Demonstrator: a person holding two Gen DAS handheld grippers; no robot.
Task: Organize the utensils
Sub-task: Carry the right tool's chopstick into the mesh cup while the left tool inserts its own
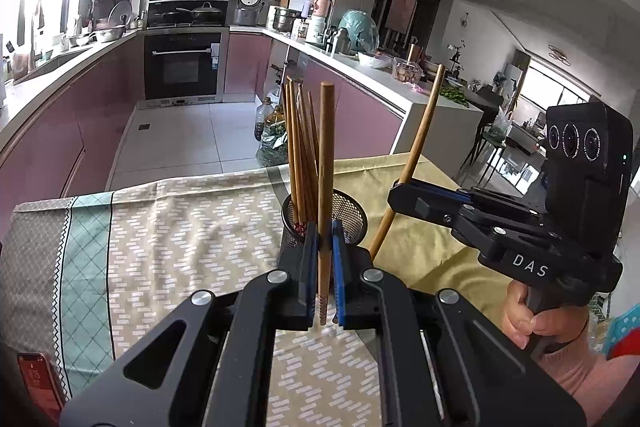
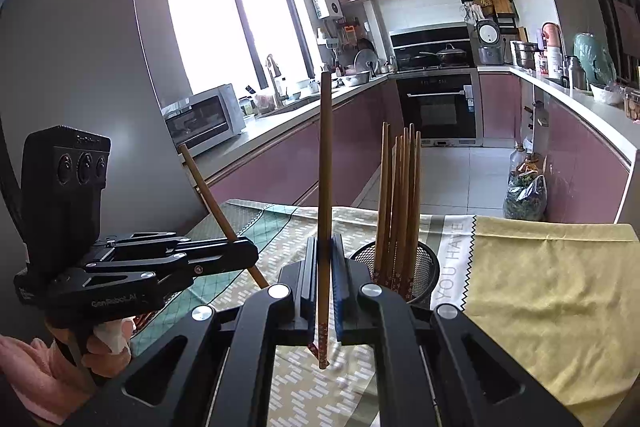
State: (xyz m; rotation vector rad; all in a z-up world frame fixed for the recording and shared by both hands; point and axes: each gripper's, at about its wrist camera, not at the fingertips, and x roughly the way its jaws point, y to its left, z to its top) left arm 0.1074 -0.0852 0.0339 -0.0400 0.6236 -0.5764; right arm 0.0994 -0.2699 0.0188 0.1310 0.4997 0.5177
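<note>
The table [image 1: 160, 227] fills the near view under two cloths – a patterned cloth [image 1: 192, 239] on my left, a yellow cloth [image 2: 540, 275] on my right. Behind it runs the kitchen, with pink cabinets and an oven [image 1: 182, 65].

On the table stands a black mesh cup [image 1: 348, 215], where the two cloths meet. It already holds a bundle of chopsticks [image 1: 300, 151], standing nearly upright with their patterned tips down.

My left claw [image 1: 325, 259] is pressed tight on one chopstick [image 1: 326, 167], held almost upright, its thick end up and its patterned tip poking out below the jaws. My right claw [image 2: 325, 267] pinches a second chopstick [image 2: 325, 167] the same way; seen from the left wrist, this one leans out to the right. Both claws sit just in front of the cup, one to each side of it.

I judge the step in hand to be the carry – each stick is gripped and clear of the cloth, and neither is in the cup yet. Next, each tip must pass over the rim and come down into the free space beside the bundle, one claw at a time so they do not knock together. The leaning stick wants straightening first, or its tip may catch the mesh and tip the cup.
</note>
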